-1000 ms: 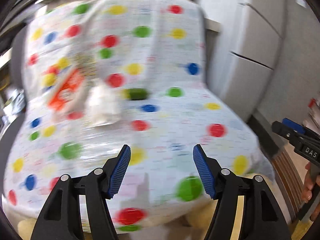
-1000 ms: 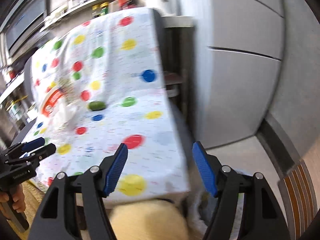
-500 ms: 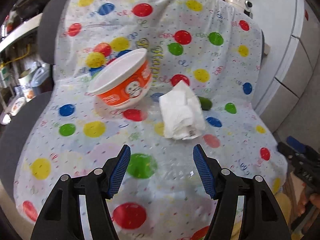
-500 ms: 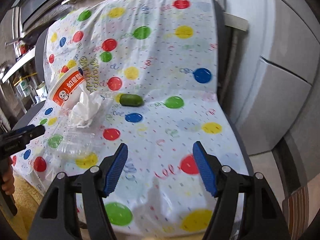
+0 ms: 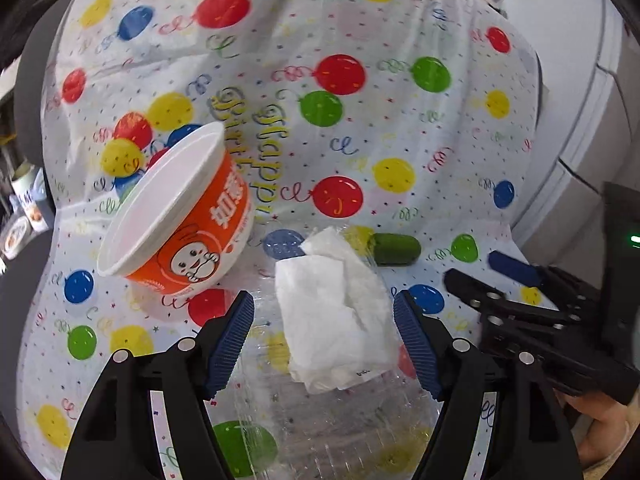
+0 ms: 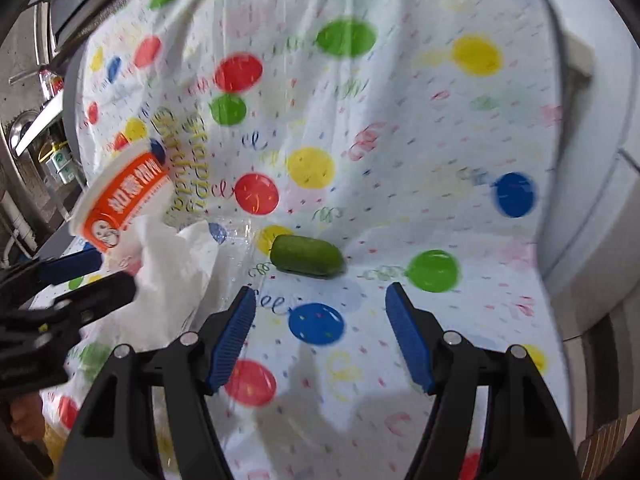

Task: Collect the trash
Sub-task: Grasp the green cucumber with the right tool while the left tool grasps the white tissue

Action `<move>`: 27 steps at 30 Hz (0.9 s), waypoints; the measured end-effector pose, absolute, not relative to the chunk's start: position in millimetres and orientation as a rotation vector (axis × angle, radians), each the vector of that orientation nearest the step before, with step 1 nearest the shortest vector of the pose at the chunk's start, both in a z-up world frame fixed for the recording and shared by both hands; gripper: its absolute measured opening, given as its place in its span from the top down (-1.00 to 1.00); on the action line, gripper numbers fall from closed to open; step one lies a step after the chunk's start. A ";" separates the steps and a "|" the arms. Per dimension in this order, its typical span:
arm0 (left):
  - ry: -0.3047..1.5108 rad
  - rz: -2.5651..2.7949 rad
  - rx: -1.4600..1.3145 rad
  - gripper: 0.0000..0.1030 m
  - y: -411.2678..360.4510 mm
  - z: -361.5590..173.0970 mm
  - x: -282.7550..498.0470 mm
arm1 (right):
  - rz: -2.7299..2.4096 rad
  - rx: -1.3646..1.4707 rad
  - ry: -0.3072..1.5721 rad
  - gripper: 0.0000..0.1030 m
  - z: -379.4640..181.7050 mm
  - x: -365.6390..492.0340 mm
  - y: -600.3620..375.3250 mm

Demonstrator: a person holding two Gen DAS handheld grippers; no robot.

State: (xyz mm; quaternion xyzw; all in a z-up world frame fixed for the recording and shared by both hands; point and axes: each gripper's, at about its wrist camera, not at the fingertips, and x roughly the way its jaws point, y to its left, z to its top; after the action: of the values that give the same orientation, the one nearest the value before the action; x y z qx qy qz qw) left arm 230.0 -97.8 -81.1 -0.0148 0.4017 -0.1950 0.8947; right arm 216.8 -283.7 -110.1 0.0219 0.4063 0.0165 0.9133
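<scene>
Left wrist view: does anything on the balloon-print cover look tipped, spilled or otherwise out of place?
Yes. The orange noodle cup lies tipped on its side, its open mouth showing. A crumpled white tissue rests on a clear plastic bottle lying flat. A small green object lies beyond them.

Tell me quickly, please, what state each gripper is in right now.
Left gripper: open, jaws just widened, white tissue between them but not pressed.
Right gripper: open, holding nothing, aimed toward the green capsule.
</scene>
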 end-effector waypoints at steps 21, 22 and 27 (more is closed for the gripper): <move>0.855 -0.408 -0.044 -0.41 -81.8 -100.2 245.3 | 0.036 0.098 0.953 -0.23 -162.2 300.4 -277.8; 0.854 -0.409 -0.048 -0.41 -81.1 -99.6 245.1 | 0.029 0.090 0.946 -0.22 -160.5 299.1 -279.9; 0.845 -0.436 -0.094 -0.41 -75.4 -91.2 240.9 | -0.021 0.040 0.843 -0.22 -134.2 244.6 -288.5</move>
State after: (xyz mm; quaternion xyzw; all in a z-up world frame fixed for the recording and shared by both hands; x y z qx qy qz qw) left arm 240.9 -75.4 -91.2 -0.0451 0.4067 -0.2098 0.8880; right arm 244.6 -288.5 -134.2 0.0192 0.4093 -0.0103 0.9121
